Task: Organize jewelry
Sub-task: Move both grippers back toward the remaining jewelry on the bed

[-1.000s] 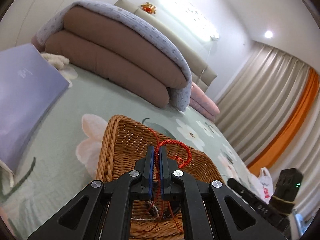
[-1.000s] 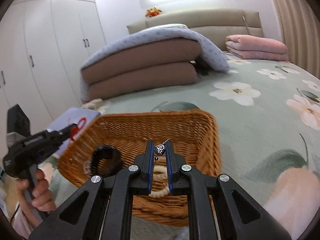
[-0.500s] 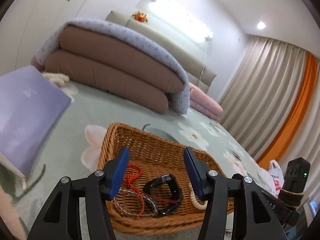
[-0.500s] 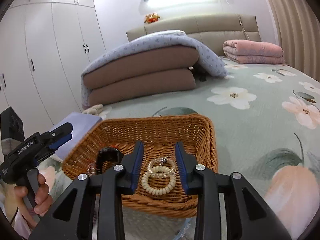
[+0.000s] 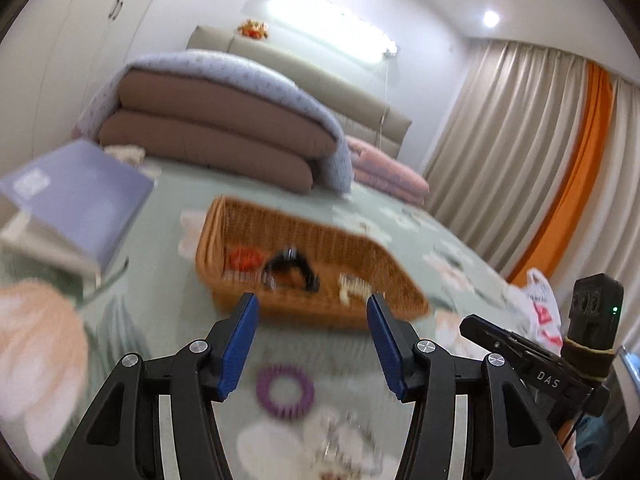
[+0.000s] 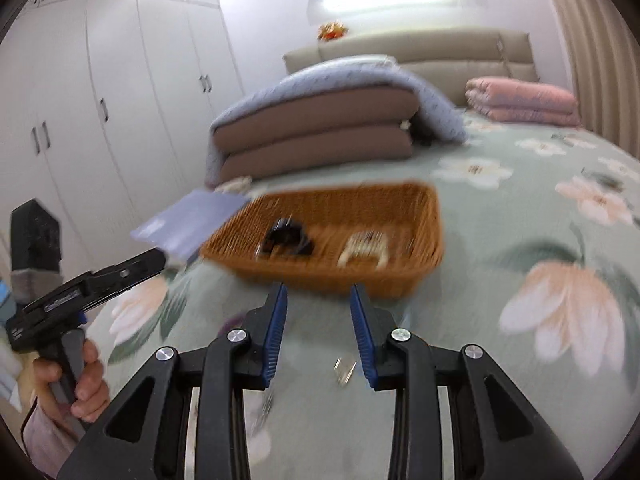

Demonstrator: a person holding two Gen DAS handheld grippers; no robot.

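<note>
A wicker basket sits on the flowered bedspread. In it lie a red cord, a black band and a cream coil bracelet. My left gripper is open and empty, pulled back in front of the basket. A purple coil ring and a small silvery piece lie on the bed below it. My right gripper is open and empty, also in front of the basket, above a small metal clip. Both views are blurred.
A lavender box lies left of the basket. Folded quilts are stacked behind it, with pink bedding at the headboard. Wardrobes stand left, curtains right. A plastic bag lies at the bed's right edge.
Both grippers opened and dropped the red cord and the cream bracelet into the basket. Both have since pulled back from the basket, toward the near bedspread.
</note>
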